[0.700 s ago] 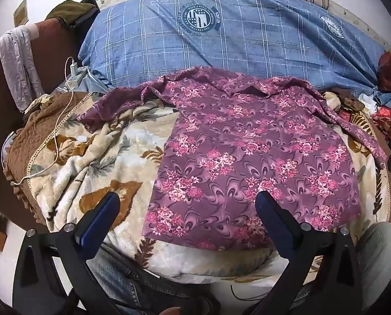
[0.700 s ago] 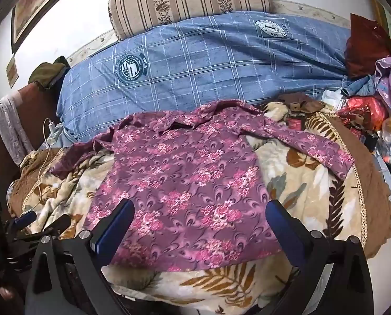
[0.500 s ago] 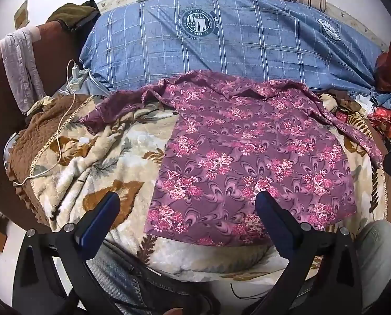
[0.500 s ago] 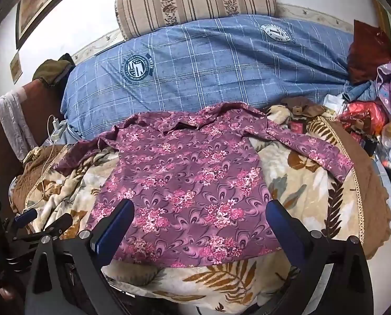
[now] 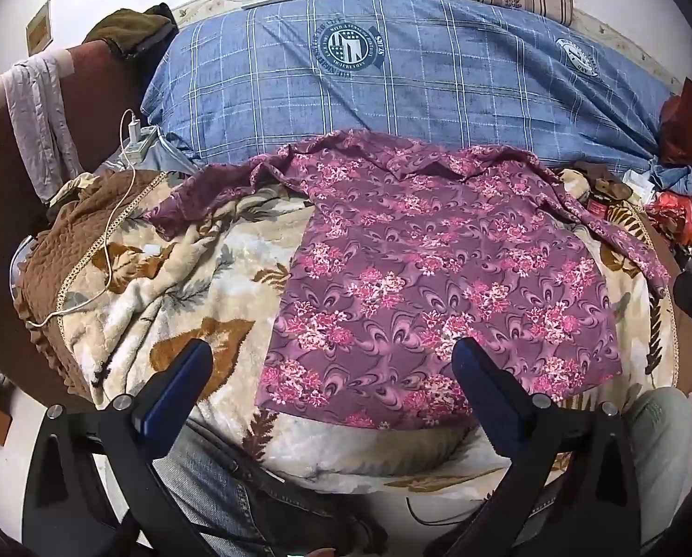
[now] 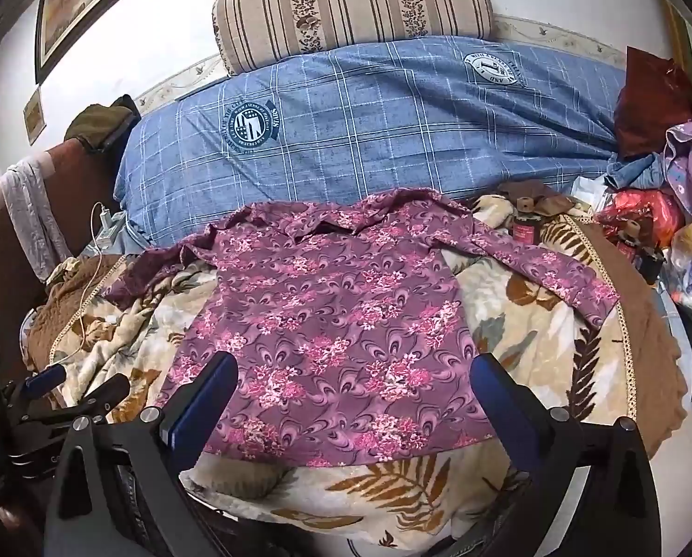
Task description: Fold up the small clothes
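Lying flat on a cream leaf-patterned fleece blanket (image 5: 174, 278), a purple floral-print shirt (image 5: 429, 288) has its collar toward a blue checked duvet (image 5: 392, 79) and both sleeves spread outward. The left gripper (image 5: 329, 371) hovers spread wide above the shirt's near hem, grasping nothing, its blue fingers (image 5: 179, 380) straddling the hem's left corner. The right gripper (image 6: 353, 385) is likewise released and empty, poised over the hem's right half. A striped beige bolster (image 6: 350, 4) rests atop the duvet; a white charging cable (image 5: 114, 213) trails across a brown quilted bedspread (image 5: 53, 250).
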Tool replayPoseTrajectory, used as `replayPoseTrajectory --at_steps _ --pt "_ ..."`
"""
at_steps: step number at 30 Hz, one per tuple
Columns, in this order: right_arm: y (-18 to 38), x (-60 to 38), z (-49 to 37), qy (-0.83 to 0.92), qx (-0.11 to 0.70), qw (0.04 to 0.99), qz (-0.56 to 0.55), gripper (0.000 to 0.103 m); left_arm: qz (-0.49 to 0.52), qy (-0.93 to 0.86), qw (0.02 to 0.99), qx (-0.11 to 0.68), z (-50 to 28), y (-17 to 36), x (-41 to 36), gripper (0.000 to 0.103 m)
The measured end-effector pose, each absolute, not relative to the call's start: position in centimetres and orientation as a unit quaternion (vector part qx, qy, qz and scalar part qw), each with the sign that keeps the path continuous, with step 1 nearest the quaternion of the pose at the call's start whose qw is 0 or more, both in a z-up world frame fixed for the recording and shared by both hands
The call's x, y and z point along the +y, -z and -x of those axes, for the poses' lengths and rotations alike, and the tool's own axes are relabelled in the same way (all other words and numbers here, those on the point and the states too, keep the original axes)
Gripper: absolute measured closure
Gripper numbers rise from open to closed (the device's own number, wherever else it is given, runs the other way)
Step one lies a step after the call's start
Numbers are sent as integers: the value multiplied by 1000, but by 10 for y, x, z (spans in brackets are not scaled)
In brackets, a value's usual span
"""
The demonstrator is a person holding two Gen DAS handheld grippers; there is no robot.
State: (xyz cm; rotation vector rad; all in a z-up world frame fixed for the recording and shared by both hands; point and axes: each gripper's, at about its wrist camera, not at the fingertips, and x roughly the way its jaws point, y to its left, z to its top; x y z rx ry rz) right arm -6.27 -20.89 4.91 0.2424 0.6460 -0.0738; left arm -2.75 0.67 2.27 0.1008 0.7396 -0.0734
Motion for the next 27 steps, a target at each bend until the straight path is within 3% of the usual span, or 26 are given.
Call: replayPoseTrajectory --at_steps 27 --pt "-50 -209 65 37 316 940 -119 2 -48 36 929 364 30 -21 6 0"
